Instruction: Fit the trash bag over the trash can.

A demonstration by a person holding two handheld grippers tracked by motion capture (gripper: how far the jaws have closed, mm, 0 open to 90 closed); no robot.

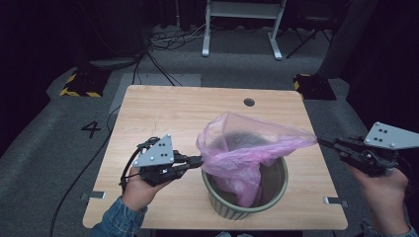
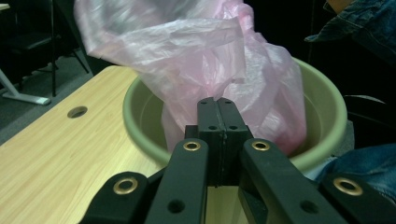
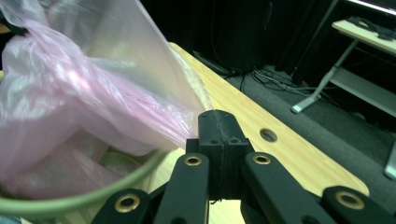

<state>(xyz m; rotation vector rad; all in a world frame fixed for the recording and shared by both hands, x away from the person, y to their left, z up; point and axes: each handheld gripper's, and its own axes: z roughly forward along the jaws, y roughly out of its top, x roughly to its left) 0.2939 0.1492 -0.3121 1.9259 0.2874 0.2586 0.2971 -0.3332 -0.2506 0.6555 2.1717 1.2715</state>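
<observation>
Bag (image 1: 247,148) showing translucent pink. Bin (image 1: 276,190) showing pale olive green, ribbed outside. Table (image 1: 163,113) showing light wood grain. Gripper jaws showing black with brass rivets; sleeves (image 1: 116,222) showing blue denim.

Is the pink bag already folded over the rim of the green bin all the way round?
No: in the high view the pink bag is stretched between the left gripper and right gripper, above the green bin.

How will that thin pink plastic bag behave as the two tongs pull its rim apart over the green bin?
The thin pink plastic bag is probably floppy: it sags and crumples into the round green ribbed bin between the left tongs and right tongs. It looks very light, stretched taut by two pinches. The film may slip or tear if pulled harder.
</observation>
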